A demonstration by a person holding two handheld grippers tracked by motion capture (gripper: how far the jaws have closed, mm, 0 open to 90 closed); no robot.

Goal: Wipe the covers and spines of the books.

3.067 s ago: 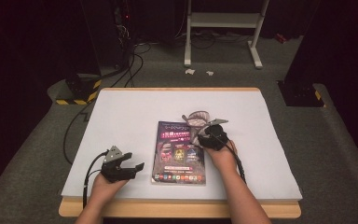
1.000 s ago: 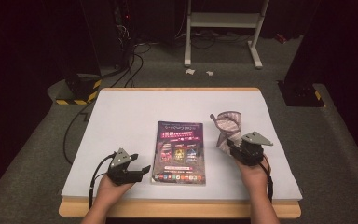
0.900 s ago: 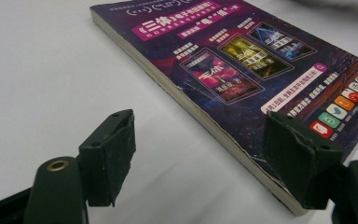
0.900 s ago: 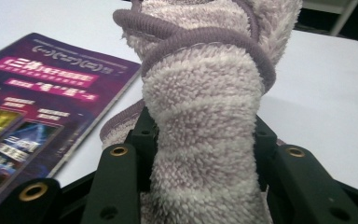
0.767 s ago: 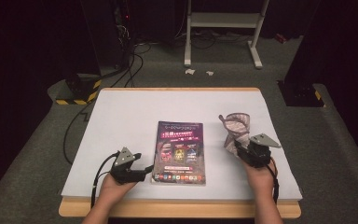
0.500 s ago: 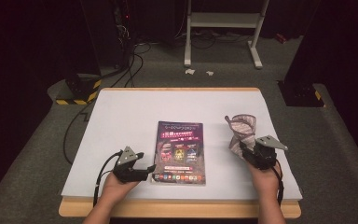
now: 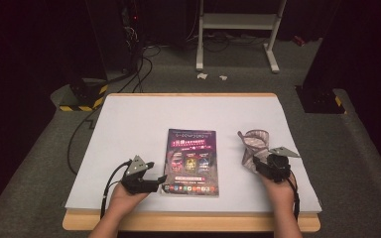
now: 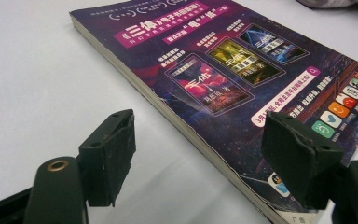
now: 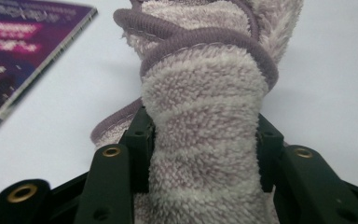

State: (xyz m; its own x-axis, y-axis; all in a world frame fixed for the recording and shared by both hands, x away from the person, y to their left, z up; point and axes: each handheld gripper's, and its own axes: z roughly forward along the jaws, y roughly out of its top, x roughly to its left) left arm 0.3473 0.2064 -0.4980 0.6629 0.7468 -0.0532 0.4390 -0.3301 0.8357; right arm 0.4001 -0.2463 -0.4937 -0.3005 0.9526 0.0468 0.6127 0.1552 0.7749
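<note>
Here, the right gripper (image 9: 204, 140) pinched a bunched towel (image 9: 205, 154), its jaws just easing apart to set it beside the book (image 7: 191, 161); the left gripper (image 8: 209, 163) gaped, straddling the book's edge to grasp it.

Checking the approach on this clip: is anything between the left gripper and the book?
Nothing visible. The left gripper has its jaws open and apart from the book, whose near edge lies just ahead on the bare table.

Book (image 7: 191, 161) flat at mid counter (image 7: 129, 124); bunched cloth (image 7: 252, 148) well to its right; left gripper (image 7: 159, 179) just beside book's near left corner.
</note>
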